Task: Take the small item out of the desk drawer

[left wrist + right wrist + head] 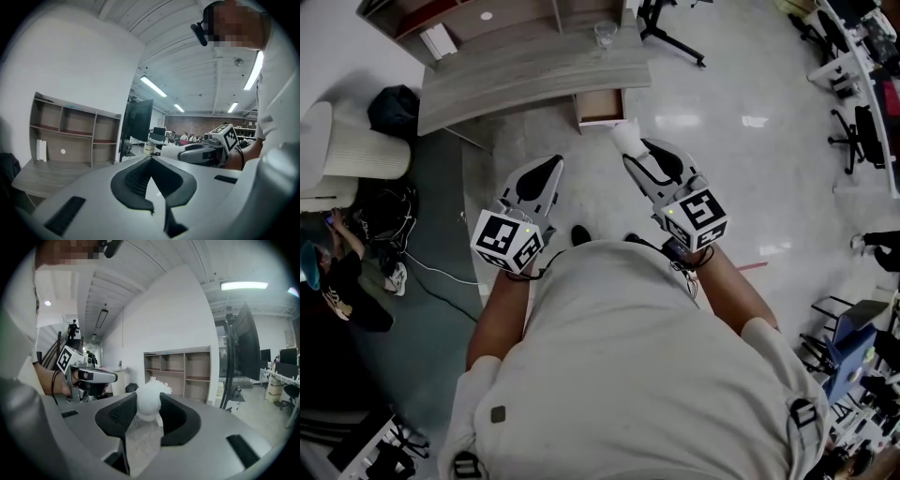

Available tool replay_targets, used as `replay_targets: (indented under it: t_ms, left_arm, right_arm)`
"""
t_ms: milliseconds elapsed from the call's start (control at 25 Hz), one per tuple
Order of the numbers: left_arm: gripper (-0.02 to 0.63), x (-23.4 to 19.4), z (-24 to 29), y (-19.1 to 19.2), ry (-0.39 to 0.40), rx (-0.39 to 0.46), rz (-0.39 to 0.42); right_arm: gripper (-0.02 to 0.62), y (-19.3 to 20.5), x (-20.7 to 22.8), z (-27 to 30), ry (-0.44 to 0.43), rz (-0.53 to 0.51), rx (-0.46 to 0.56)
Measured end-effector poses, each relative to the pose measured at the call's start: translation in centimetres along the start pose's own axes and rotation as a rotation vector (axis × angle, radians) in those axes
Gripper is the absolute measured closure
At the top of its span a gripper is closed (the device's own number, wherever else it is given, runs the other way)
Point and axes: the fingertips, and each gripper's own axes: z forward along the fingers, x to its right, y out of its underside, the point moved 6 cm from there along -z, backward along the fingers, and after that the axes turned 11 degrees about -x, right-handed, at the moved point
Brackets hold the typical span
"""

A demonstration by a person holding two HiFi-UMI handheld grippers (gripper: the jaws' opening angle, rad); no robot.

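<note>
Clearly out of the drawer: the small white fluffy item (149, 404) sits pinched between the pads of the right gripper (630, 153), at 12 o'clock from the person's chest.
Further toward 12, the desk drawer (600, 105) stands pulled open under the grey wooden desk (525, 70); its inside is too small to read. The left gripper (551, 169), at 10 o'clock, has its jaws together on nothing. Glossy pale floor (722, 103) spreads toward 2 o'clock, darker carpet (441, 216) toward 8. The shelf unit (459, 23) at 11 is cut off by the top edge.
</note>
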Motion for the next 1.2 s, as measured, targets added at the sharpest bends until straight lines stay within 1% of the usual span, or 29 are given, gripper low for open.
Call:
replay_targets:
  t_ms: [160,400,560,800,960,1120,1200]
  left_arm:
    - [0.591,3.5,0.9,-0.1,-0.031,0.002,-0.017]
    - [0.591,8.1,1.3,0.3,-0.075,0.011,-0.037]
    - [0.591,10.3,1.0,1.4,-0.078,0.000,-0.043]
    - [0.591,11.7,-1.3,3.6,-0.042,-0.013,-0.031]
    - [0.591,12.0,-3.7,4.0,-0.023,-0.015,-0.020]
    - [0.591,11.2,-7.5,4.7,-0.007,-0.020,0.005]
    - [0.591,10.7,-9.6,5.2,-0.006,-0.021,0.000]
  right_arm:
    - [0.437,0.6,1.1,-3.3,-0.025,-0.040,0.006]
    - [0.437,2.5,2.2,-6.9,-0.075,-0.038,0.015]
    - [0.437,4.1,1.9,-8.1,-0.089,-0.033,0.014]
    - [0.436,5.4,-1.5,-9.0,-0.098,-0.050,0.027]
    - [0.436,5.5,-4.1,-10.1,-0.068,-0.047,0.030]
    - [0.436,5.1,-8.1,-10.0,-0.059,-0.051,0.035]
    - [0.436,5.2,-10.2,-9.7,-0.055,-0.047,0.029]
